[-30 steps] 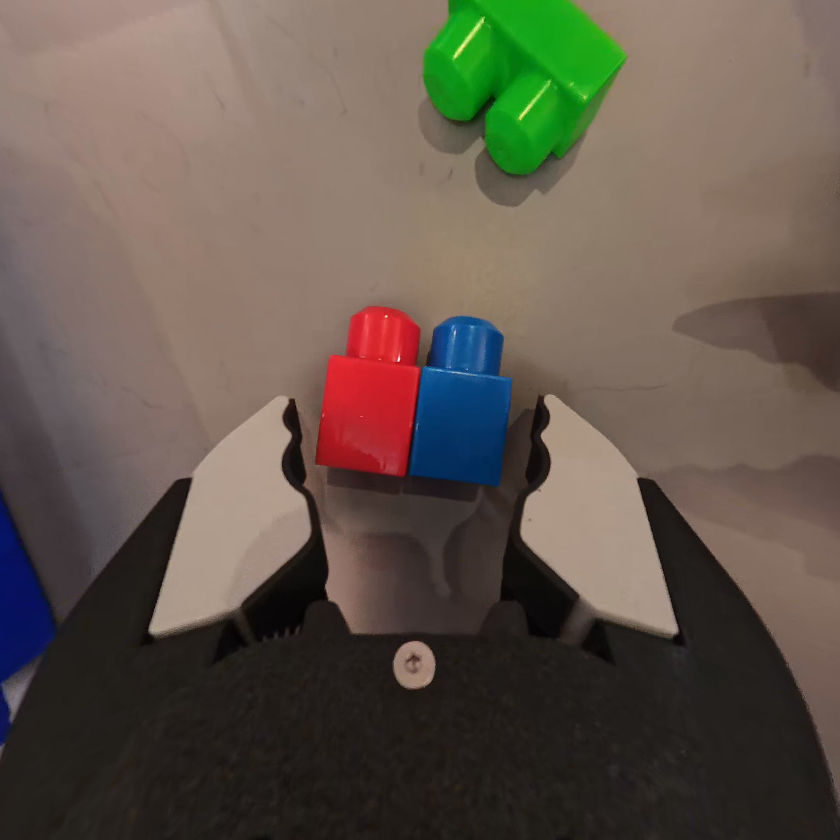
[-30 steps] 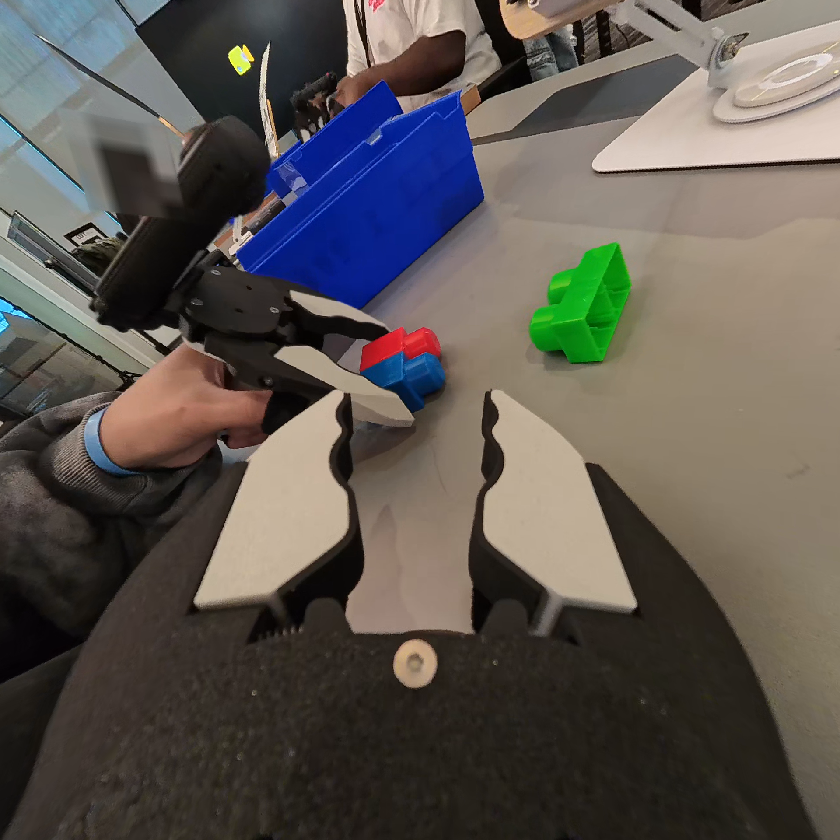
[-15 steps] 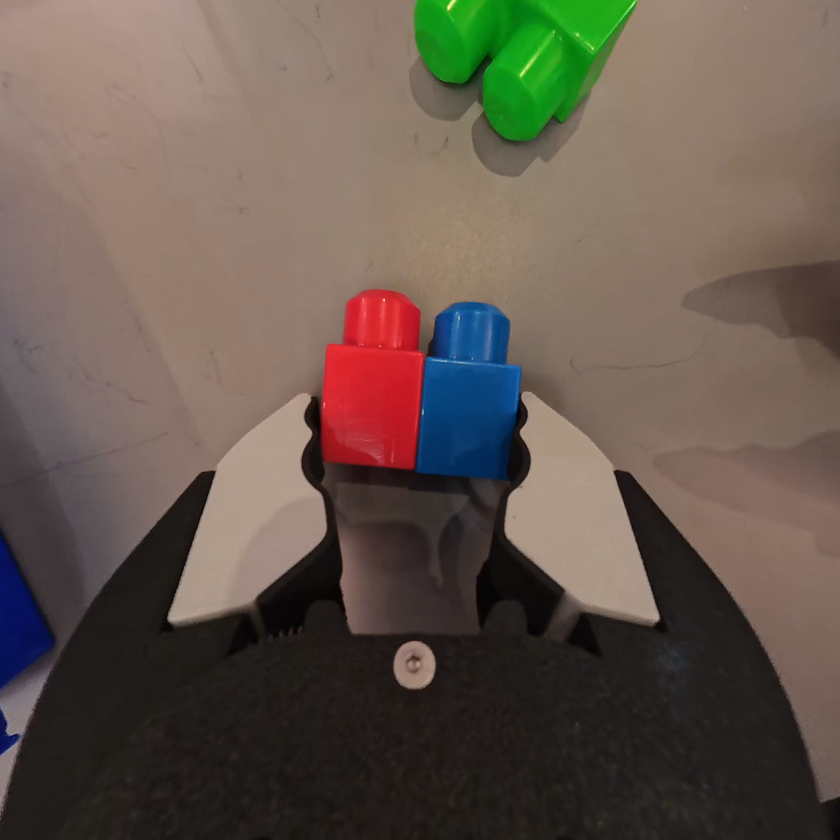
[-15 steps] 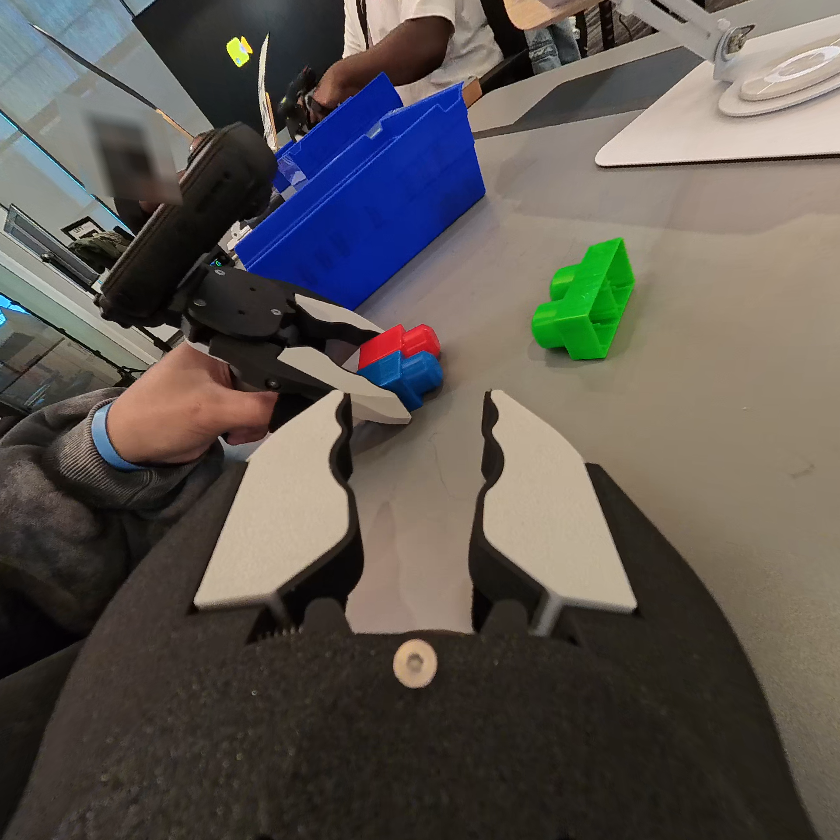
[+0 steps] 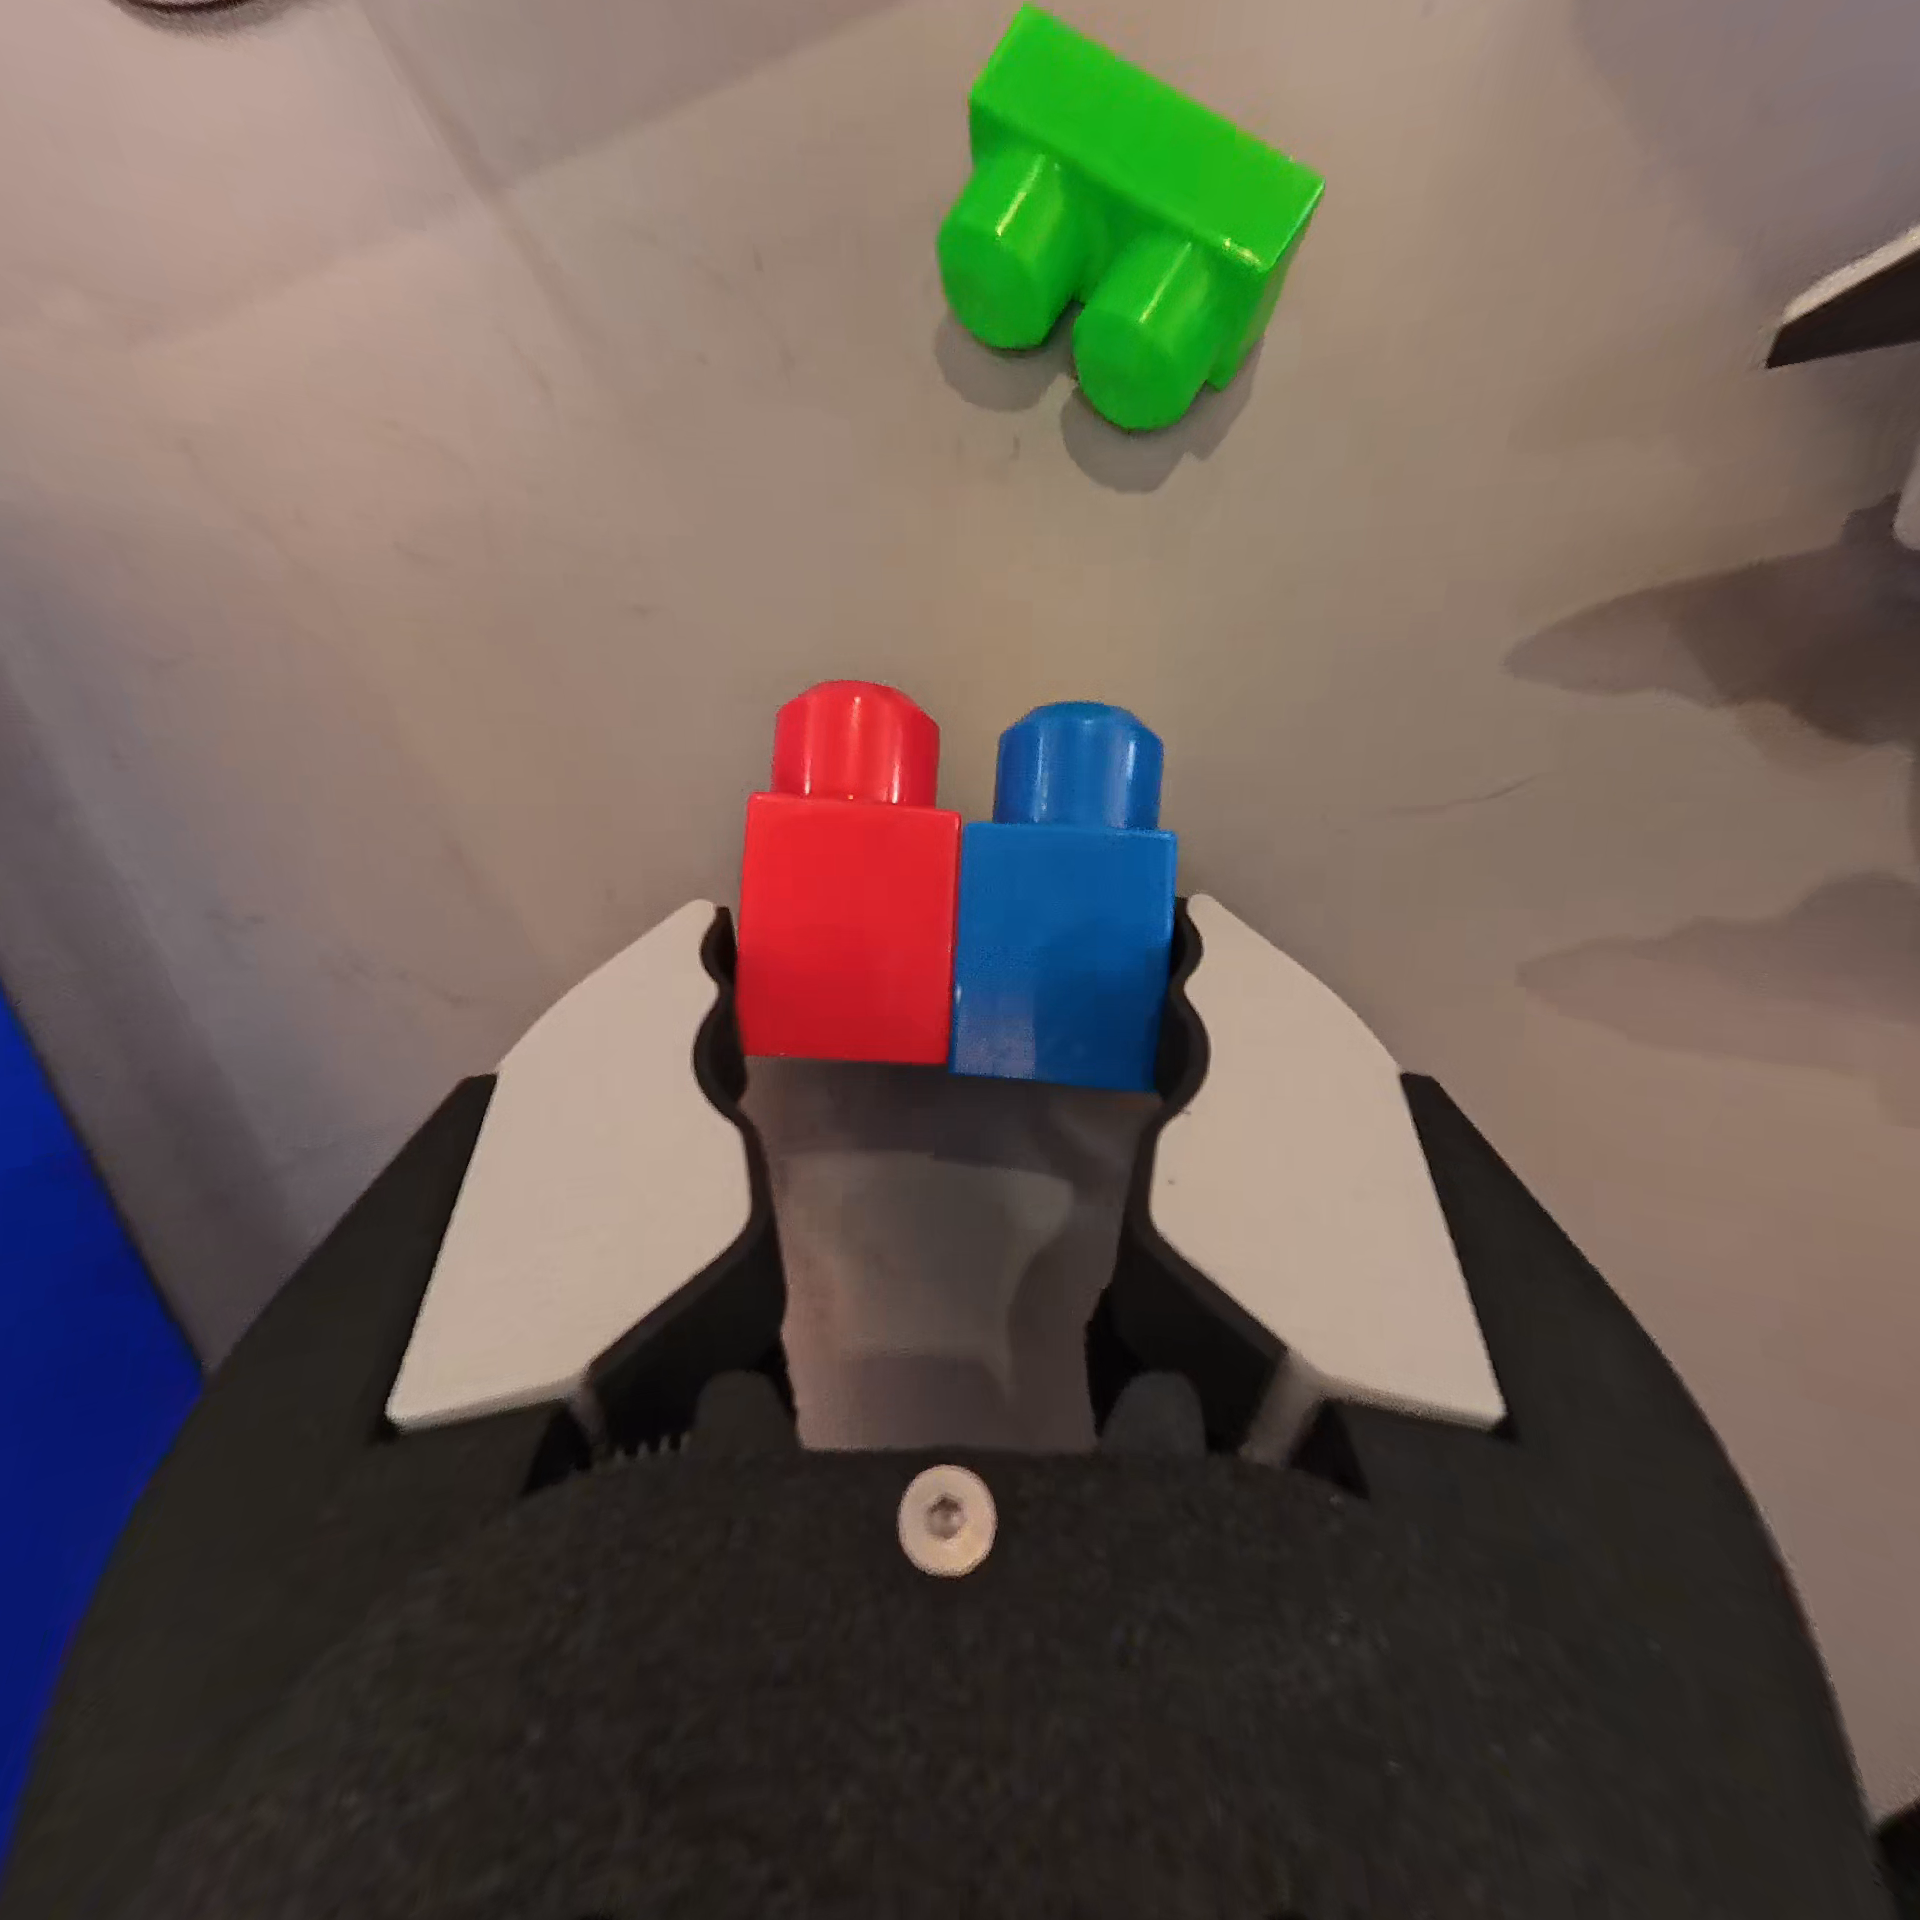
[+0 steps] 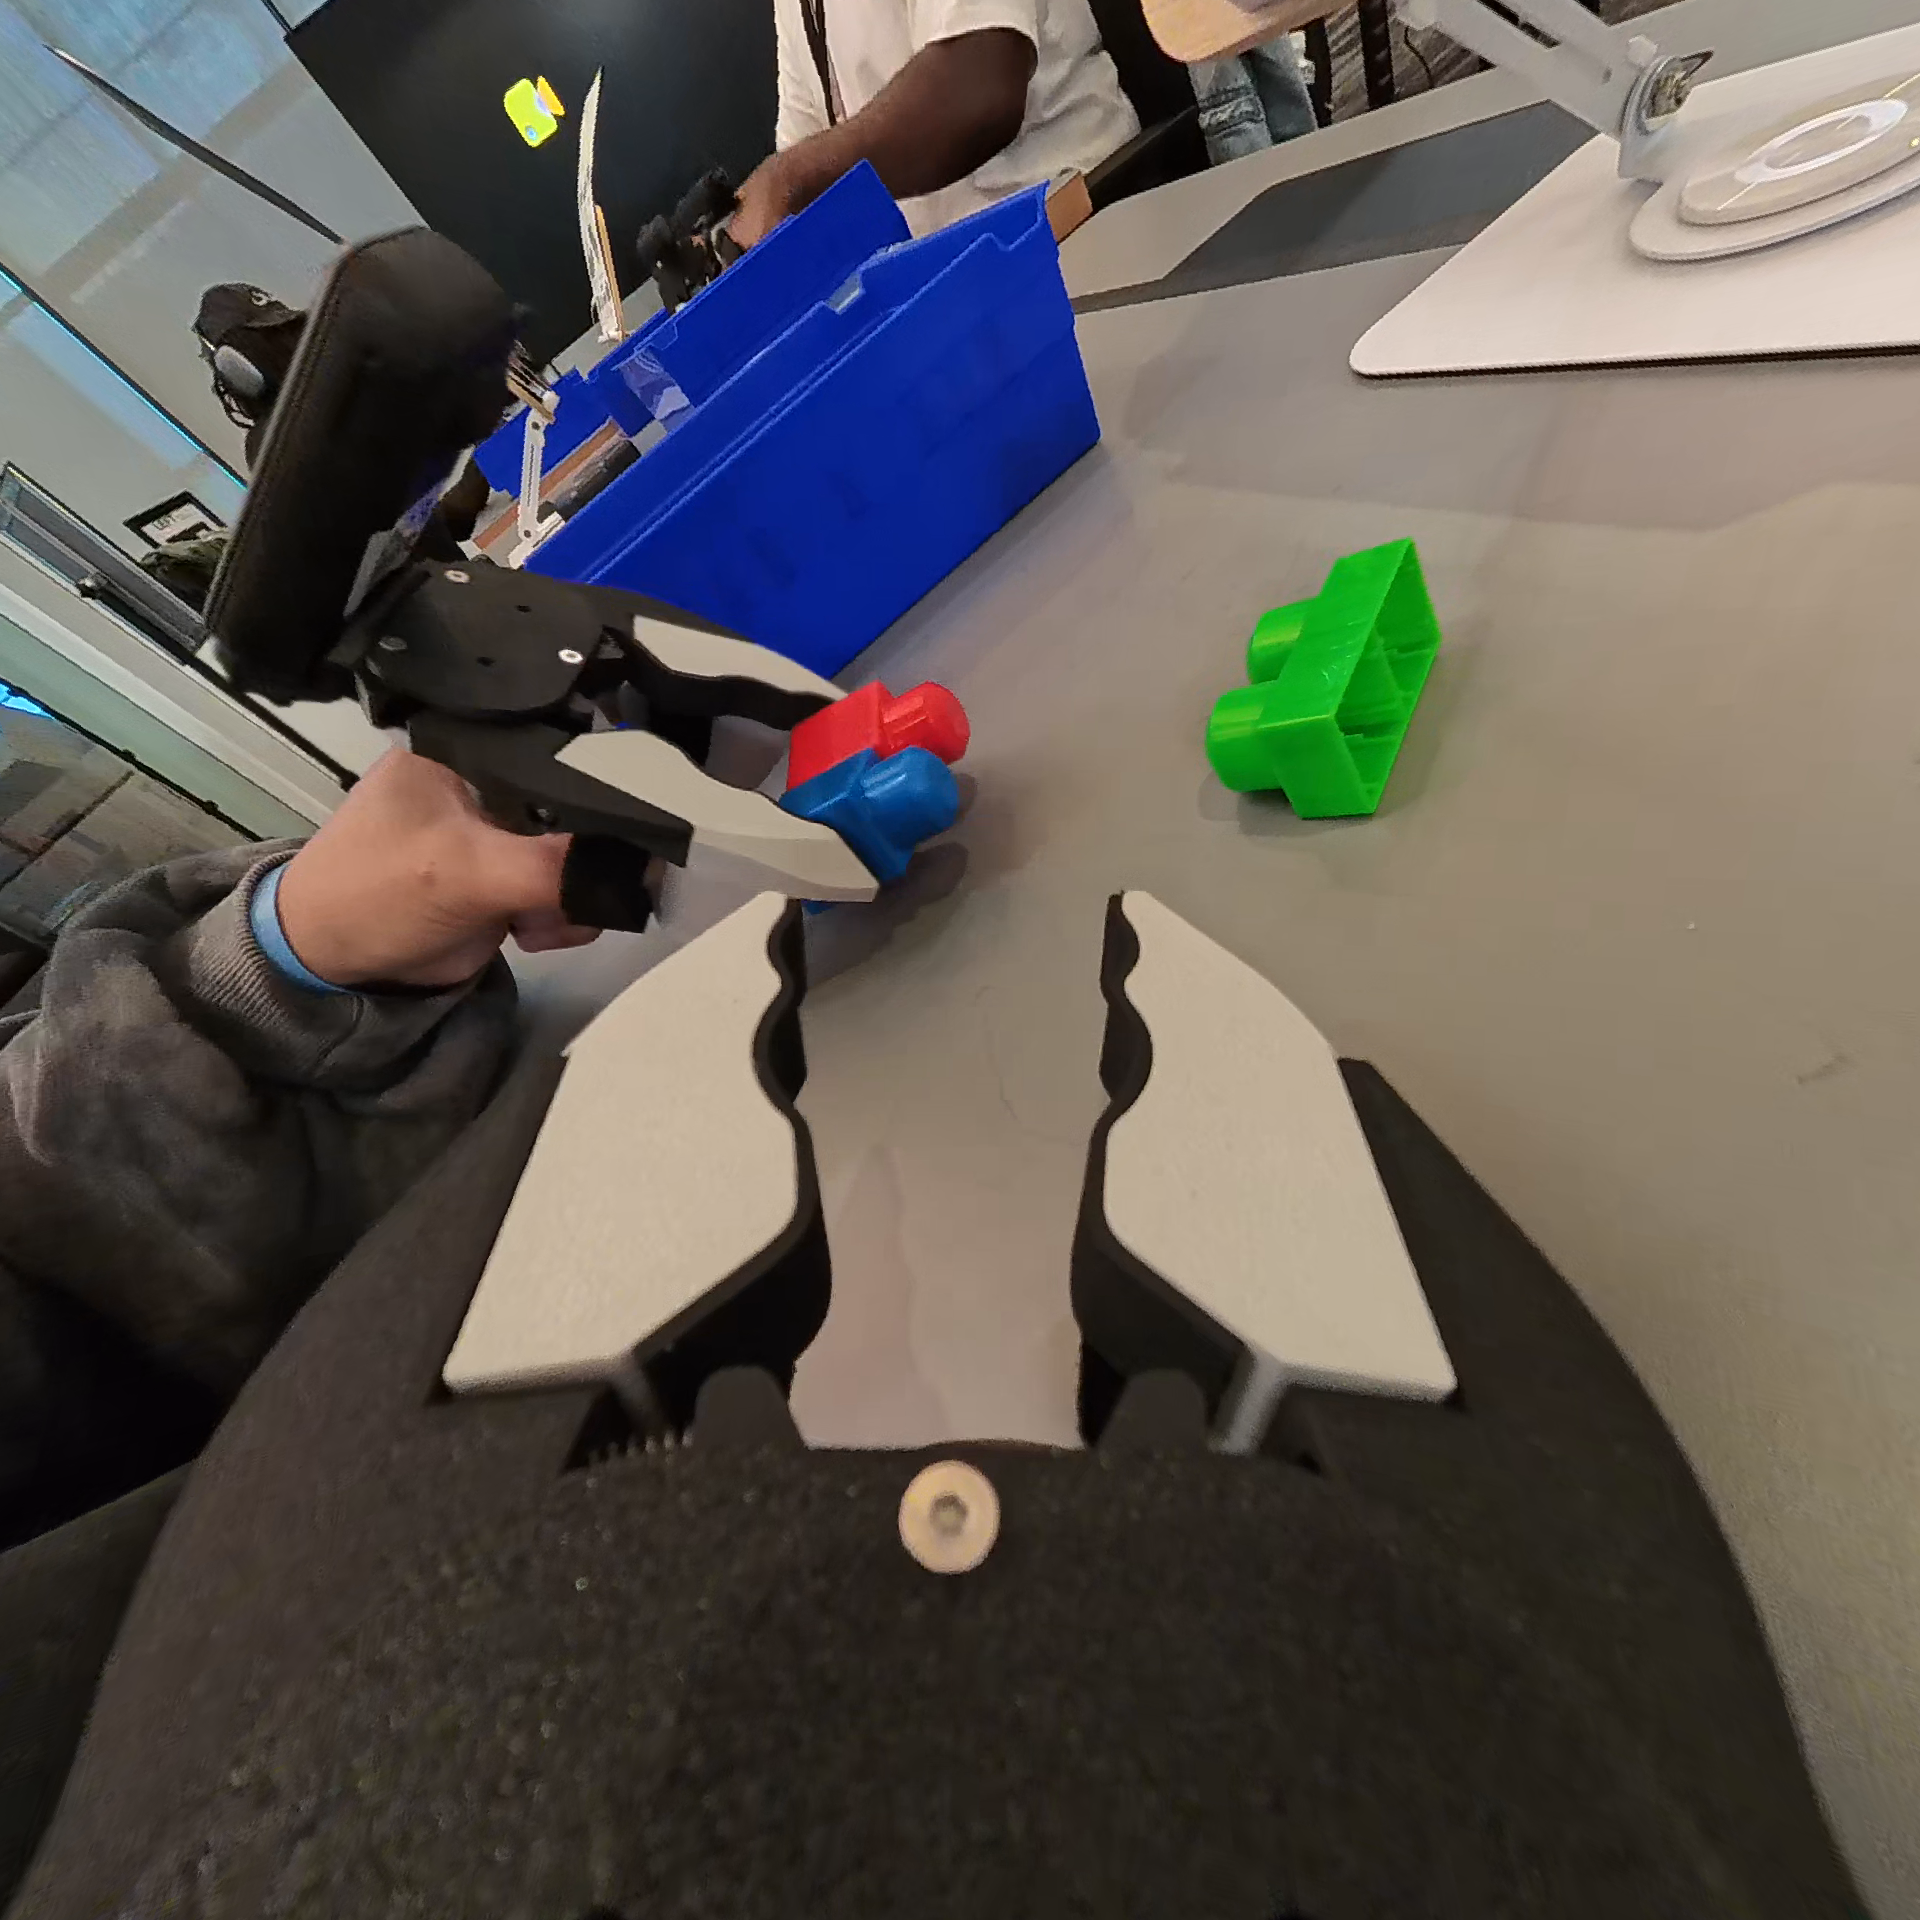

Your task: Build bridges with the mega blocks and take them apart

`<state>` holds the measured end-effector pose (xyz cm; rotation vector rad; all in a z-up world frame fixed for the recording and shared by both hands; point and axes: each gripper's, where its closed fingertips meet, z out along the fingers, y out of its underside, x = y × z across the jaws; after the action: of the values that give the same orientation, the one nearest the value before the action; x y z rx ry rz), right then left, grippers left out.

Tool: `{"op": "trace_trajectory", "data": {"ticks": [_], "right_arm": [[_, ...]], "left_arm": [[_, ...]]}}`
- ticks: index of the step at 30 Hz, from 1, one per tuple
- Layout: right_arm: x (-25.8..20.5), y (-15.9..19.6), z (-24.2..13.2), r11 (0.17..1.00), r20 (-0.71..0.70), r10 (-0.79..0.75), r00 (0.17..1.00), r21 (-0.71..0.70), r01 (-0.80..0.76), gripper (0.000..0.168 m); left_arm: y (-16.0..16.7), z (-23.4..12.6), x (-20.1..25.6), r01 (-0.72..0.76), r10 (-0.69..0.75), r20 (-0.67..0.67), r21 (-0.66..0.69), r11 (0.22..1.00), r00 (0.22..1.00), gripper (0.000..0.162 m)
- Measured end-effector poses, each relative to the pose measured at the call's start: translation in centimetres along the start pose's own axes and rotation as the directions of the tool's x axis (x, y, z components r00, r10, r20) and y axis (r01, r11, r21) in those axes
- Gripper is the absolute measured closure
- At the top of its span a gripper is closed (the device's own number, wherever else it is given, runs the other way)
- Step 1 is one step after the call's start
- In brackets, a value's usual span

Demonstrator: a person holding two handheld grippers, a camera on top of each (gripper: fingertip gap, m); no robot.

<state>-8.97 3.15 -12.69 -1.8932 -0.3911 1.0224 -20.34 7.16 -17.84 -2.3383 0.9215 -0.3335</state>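
Note:
My left gripper [image 5: 954, 925] is shut on a red block [image 5: 847, 925] and a blue block [image 5: 1060, 956] held side by side, studs pointing away, lifted just off the grey table. The right wrist view shows the same pair, red block [image 6: 873, 722] over blue block [image 6: 873, 805], in the left gripper [image 6: 831, 784]. A green two-stud block [image 5: 1122, 239] lies on its side farther off; it also shows in the right wrist view [image 6: 1330, 691], hollow underside facing me. My right gripper [image 6: 951, 920] is open and empty above the table.
Blue bins [image 6: 831, 457] stand at the table's far left; one edge shows in the left wrist view [image 5: 62, 1247]. A white board with a stand base [image 6: 1683, 239] lies at the back right. A person in a white shirt [image 6: 935, 94] stands behind the bins.
My left gripper closed on the red and blue blocks and lifted them slightly. The green block now appears farther right in the left view. The right gripper barely moved.

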Motion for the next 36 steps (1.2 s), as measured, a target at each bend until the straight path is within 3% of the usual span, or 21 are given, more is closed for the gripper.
{"op": "trace_trajectory", "data": {"ticks": [12,17,22,25,36], "right_arm": [[0.1,0.1,0.0,1.0,0.001,0.007,1.0,-0.003,-0.007,0.113],[0.0,0.2,0.1,1.0,0.008,0.01,1.0,-0.009,-0.01,0.113],[-0.2,0.3,0.3,1.0,0.016,0.009,1.0,-0.022,-0.008,0.113],[-0.2,0.3,0.3,1.0,0.019,0.011,1.0,-0.02,-0.011,0.113],[-0.5,0.5,0.4,0.999,0.029,0.008,1.0,-0.031,-0.007,0.113]], "left_arm": [[1.0,0.7,0.1,0.03,-0.03,-0.01,-0.005,1.0,0.999,0.084],[1.1,-0.6,-0.5,-0.012,0.013,0.078,-0.015,1.0,0.997,0.08],[1.9,-0.1,-0.6,-0.049,0.07,0.13,-0.156,0.987,0.989,0.078],[1.6,0.4,-0.3,-0.04,0.061,0.116,-0.169,0.985,0.991,0.085],[1.7,0.9,-0.3,-0.019,0.039,0.073,-0.267,0.964,0.997,0.087]]}}
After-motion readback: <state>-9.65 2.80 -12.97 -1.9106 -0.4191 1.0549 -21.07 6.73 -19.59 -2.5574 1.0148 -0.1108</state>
